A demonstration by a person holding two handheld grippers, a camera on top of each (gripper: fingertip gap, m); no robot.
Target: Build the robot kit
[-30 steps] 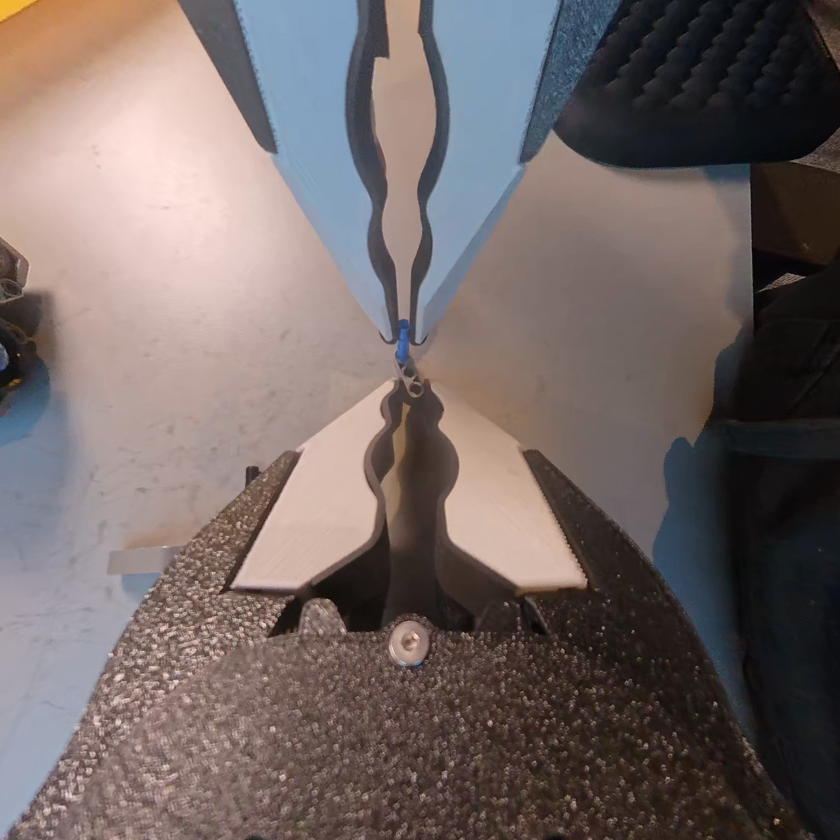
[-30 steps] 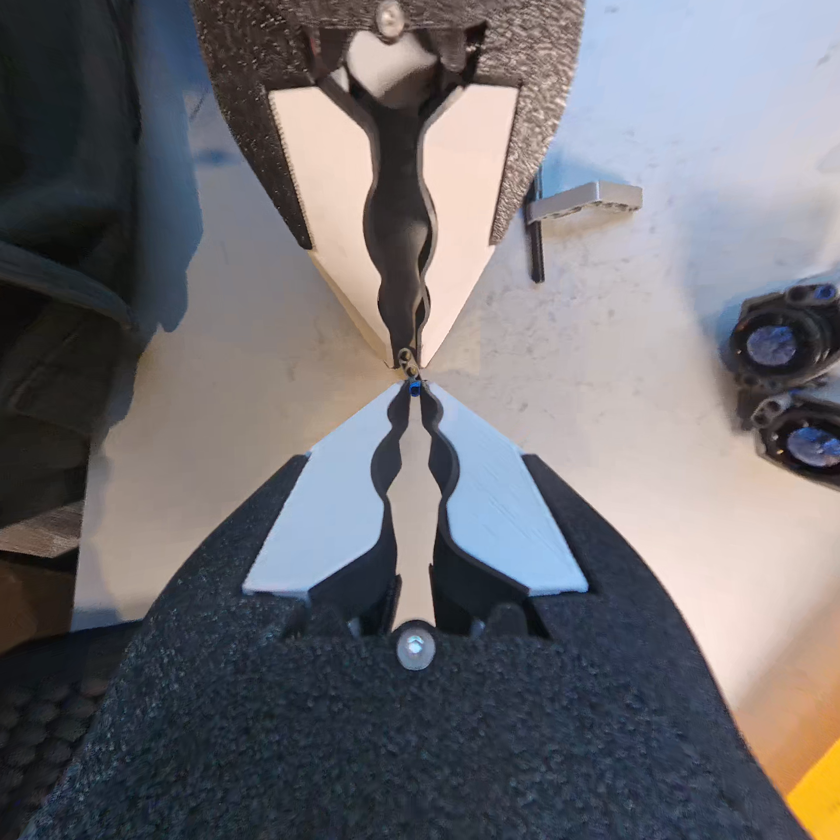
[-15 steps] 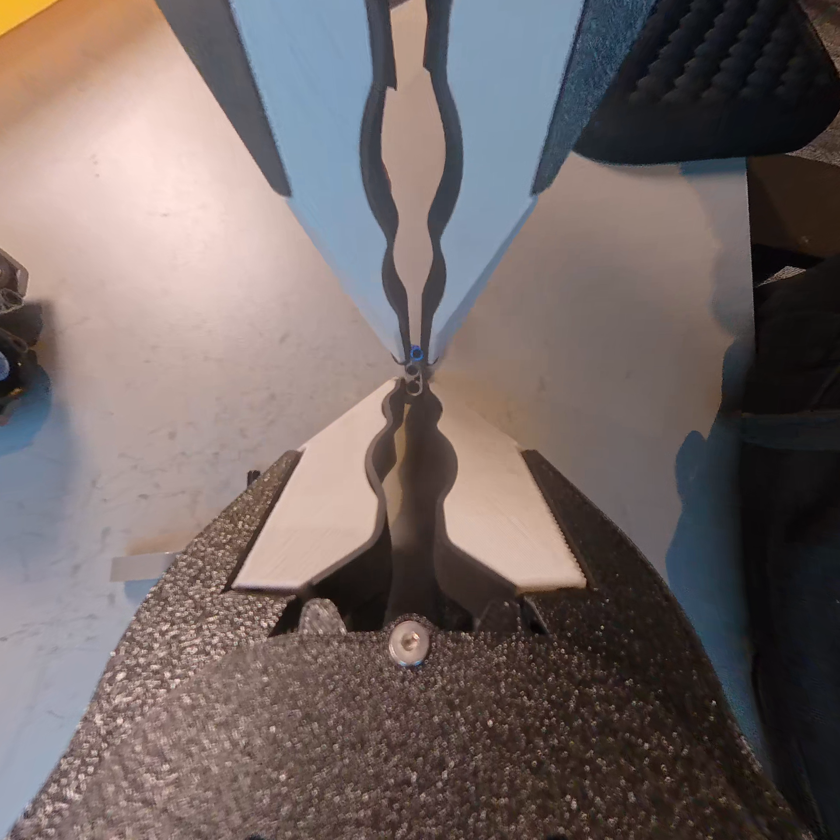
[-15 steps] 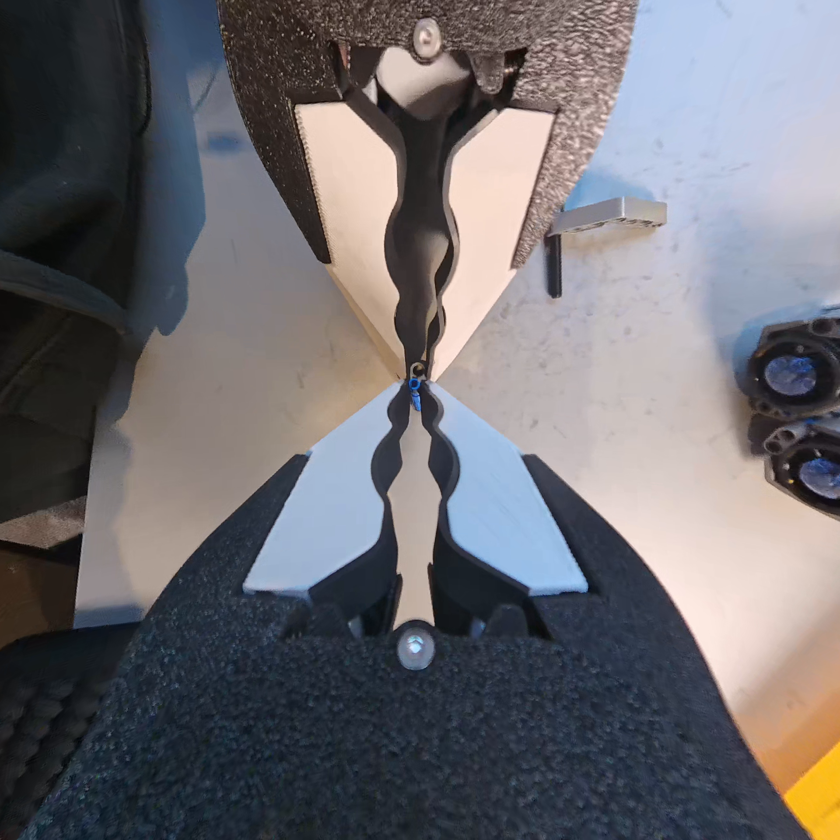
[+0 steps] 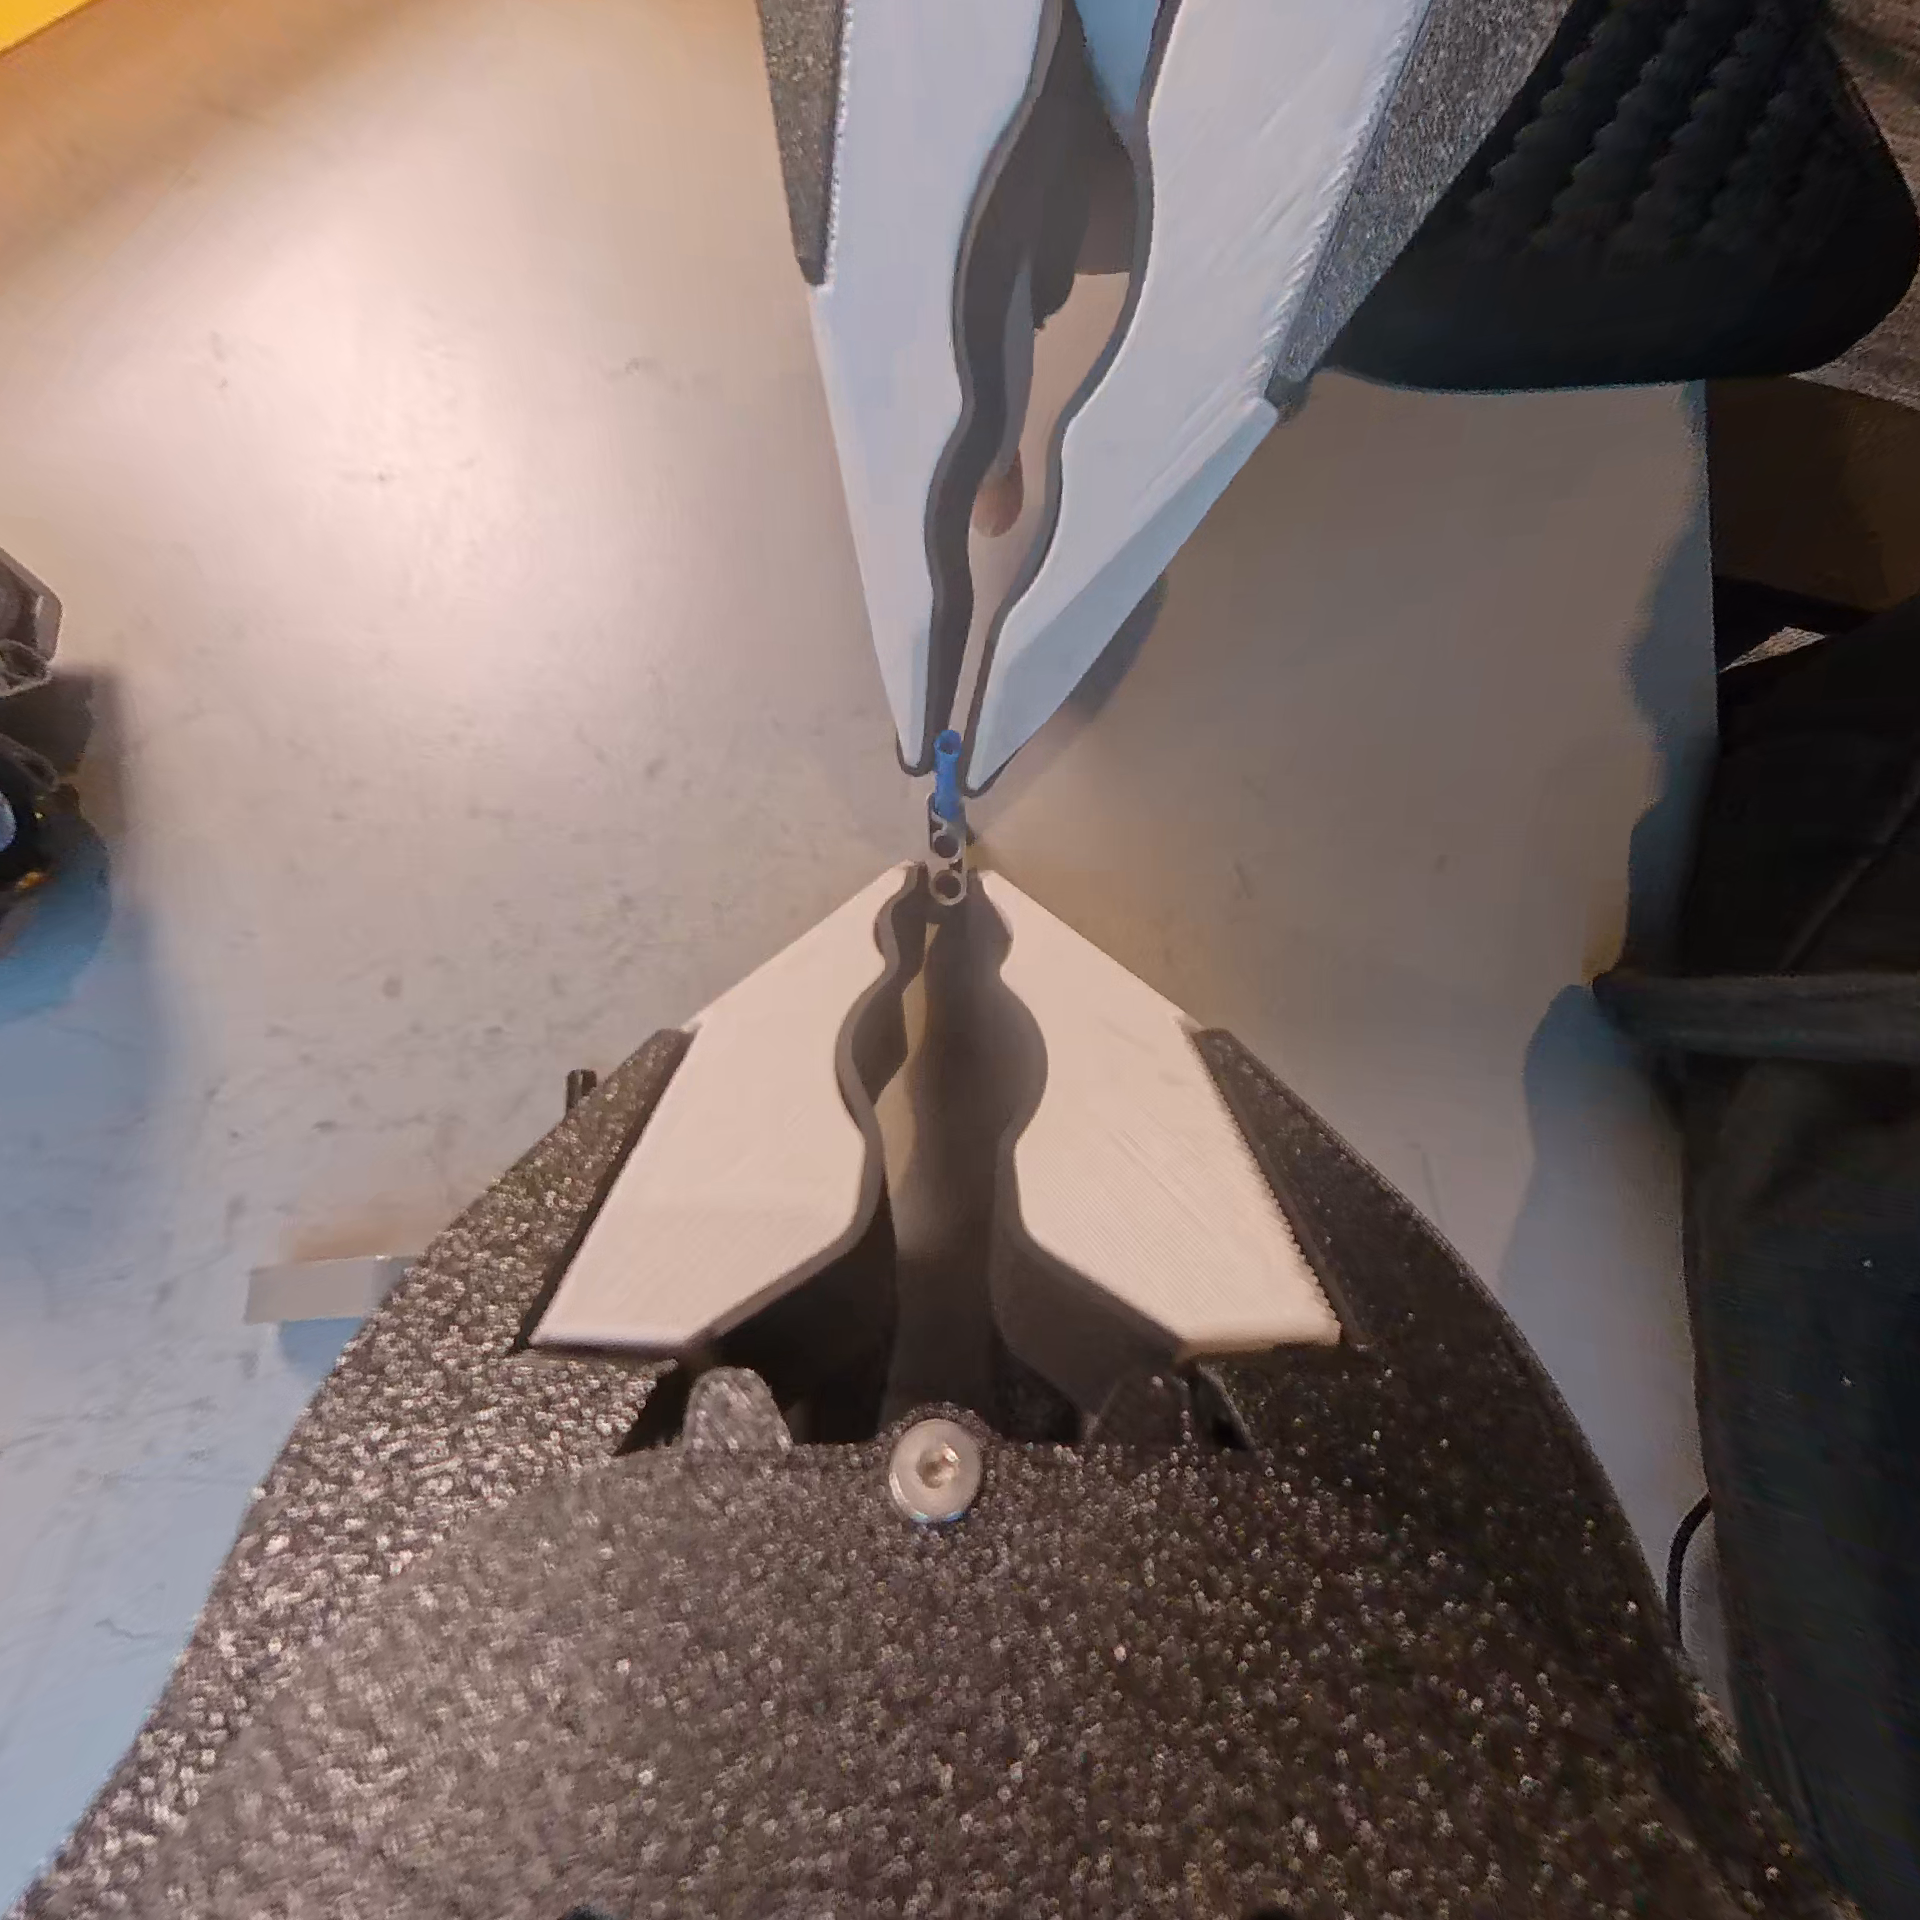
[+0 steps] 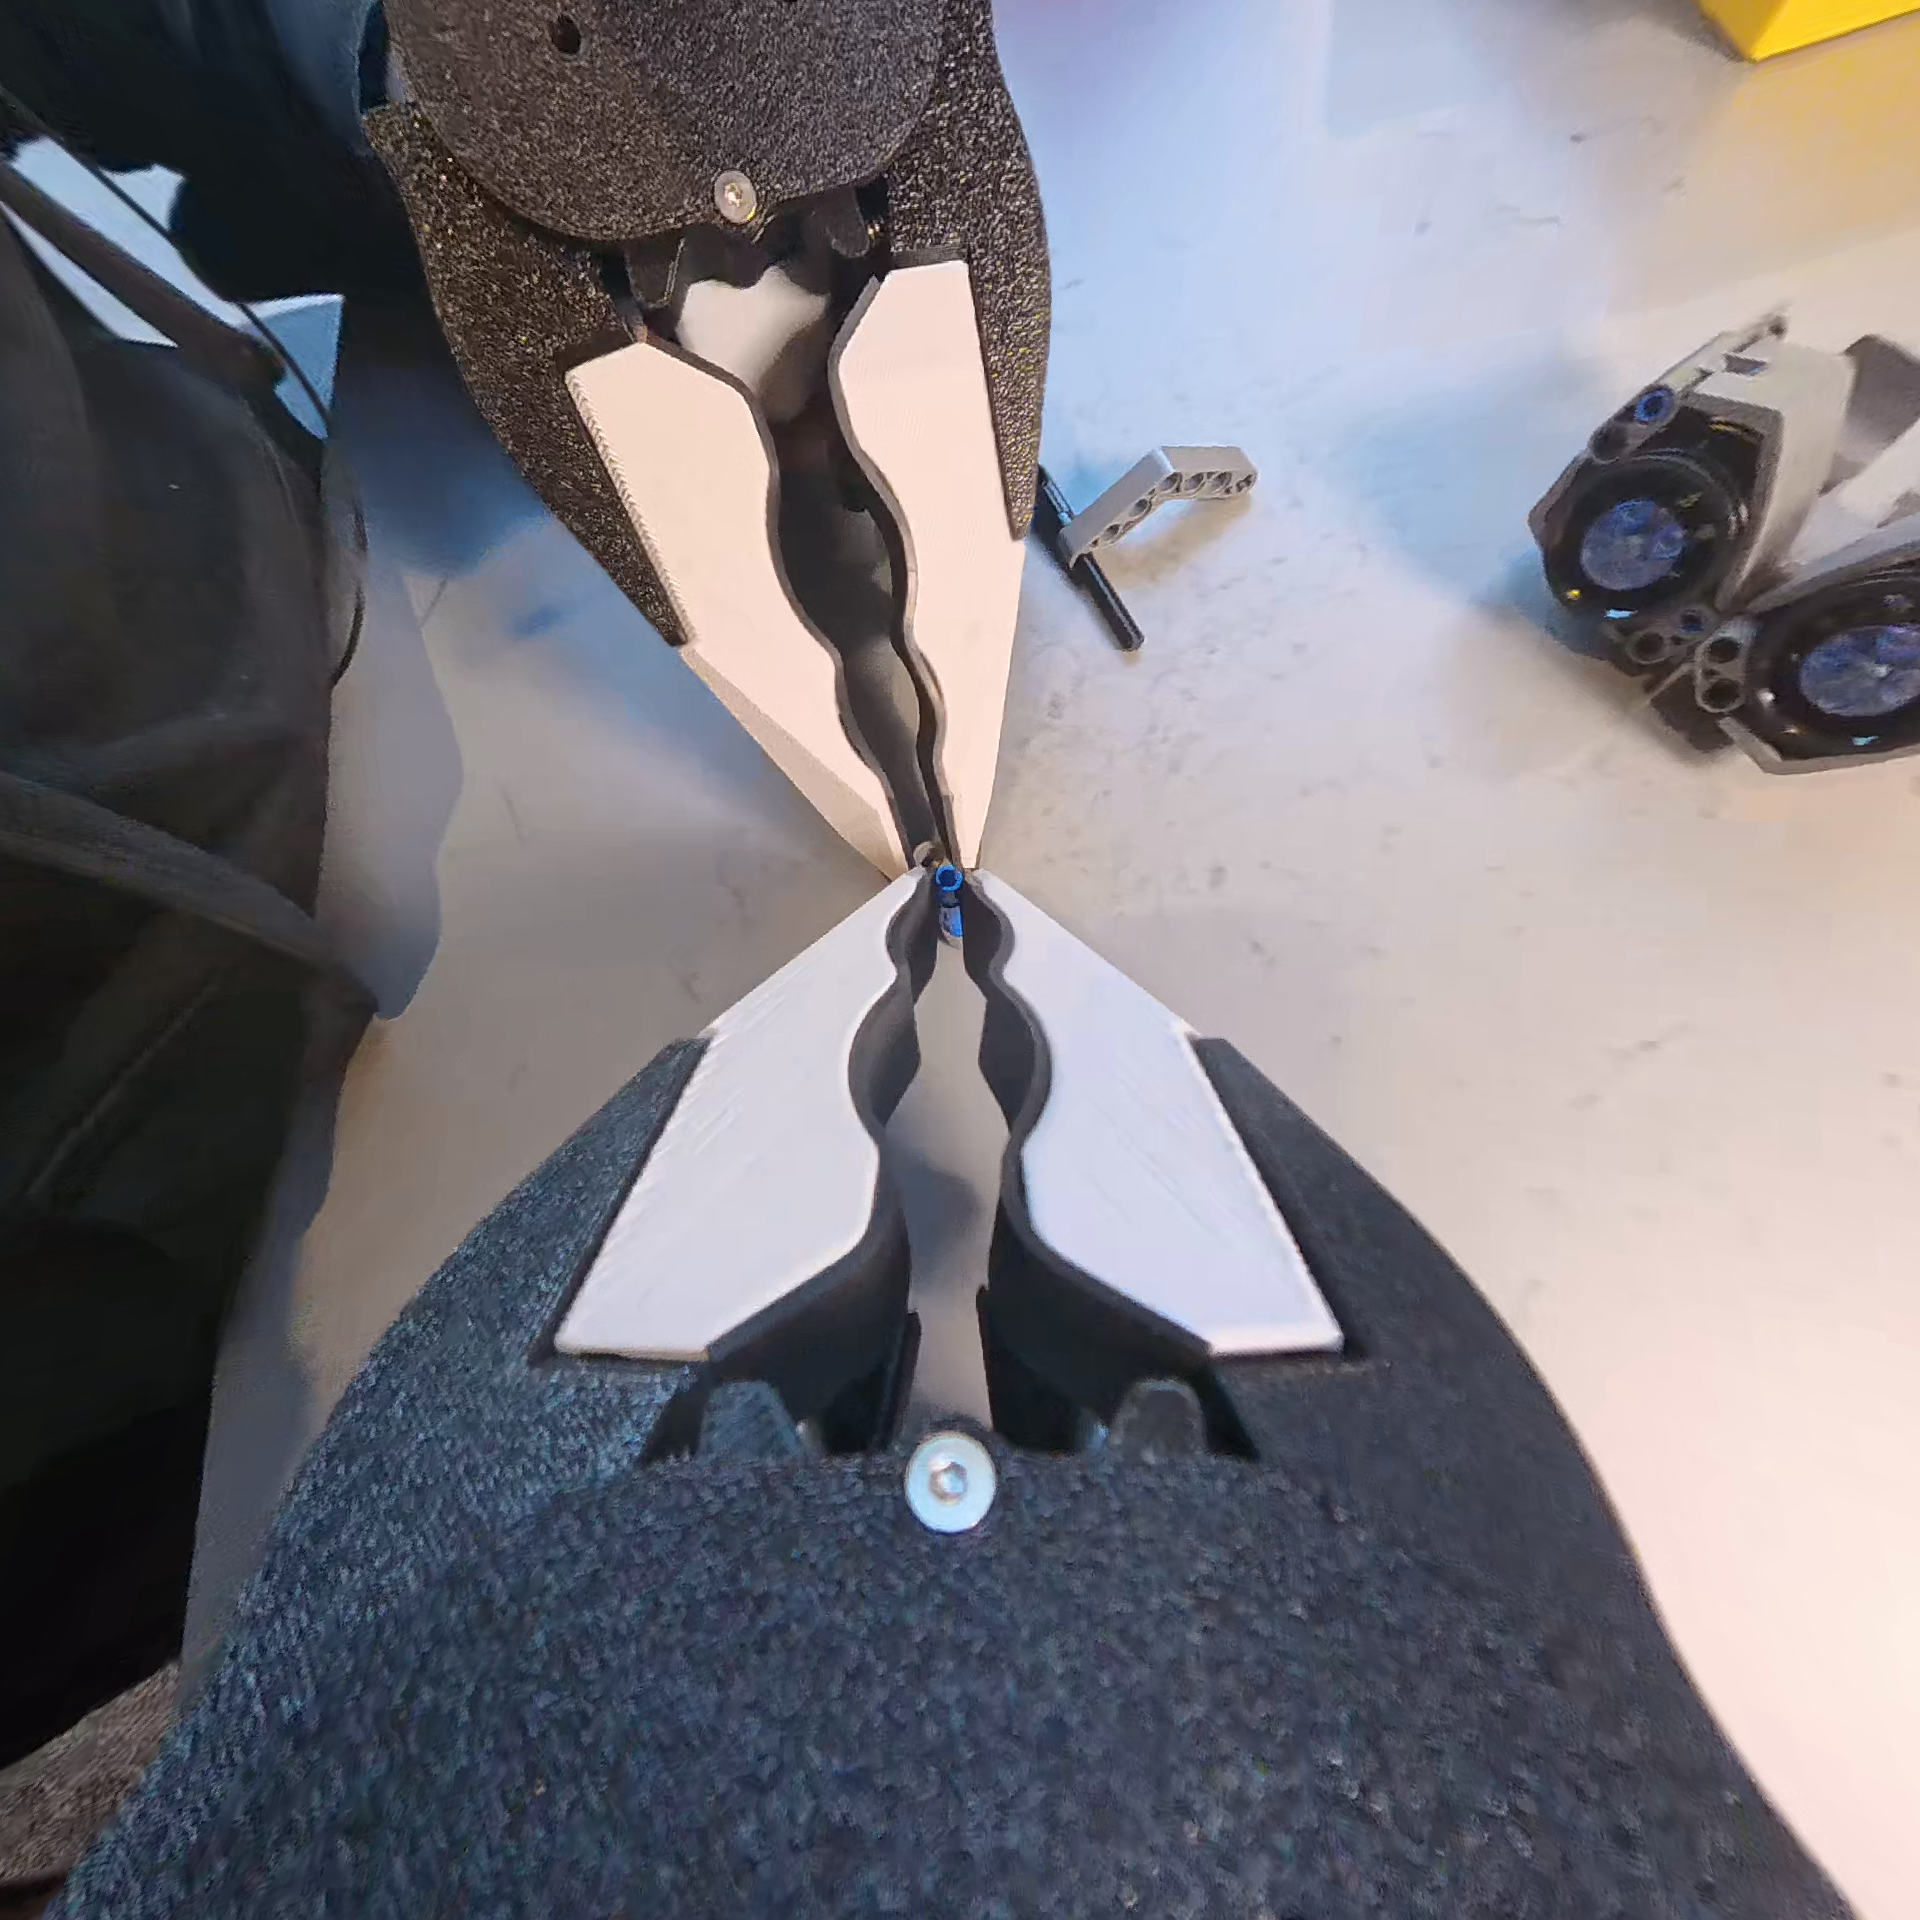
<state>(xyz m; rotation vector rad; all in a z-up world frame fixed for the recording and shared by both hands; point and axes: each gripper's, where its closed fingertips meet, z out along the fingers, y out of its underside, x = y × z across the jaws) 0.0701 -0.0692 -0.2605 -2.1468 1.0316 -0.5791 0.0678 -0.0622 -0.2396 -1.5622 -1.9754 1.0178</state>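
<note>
The left gripper (image 5: 943,871), jaws pinching a small grey holed piece (image 5: 947,844), met the right gripper (image 6: 948,896), jaws clamped on a blue pin (image 6: 947,879), so pin and hole needed keeping coaxial.

Hidden, cropped and too small to read

Your left gripper (image 5: 945,878) fingers cover most of the small grey holed piece (image 5: 947,847); the blue pin (image 5: 944,766) is too tiny to tell how deep it sits. The grey angled beam (image 6: 1158,497) hides partly behind the gripper body, and the black-and-grey wheeled assembly (image 6: 1756,582) runs off your right view's edge.
</note>
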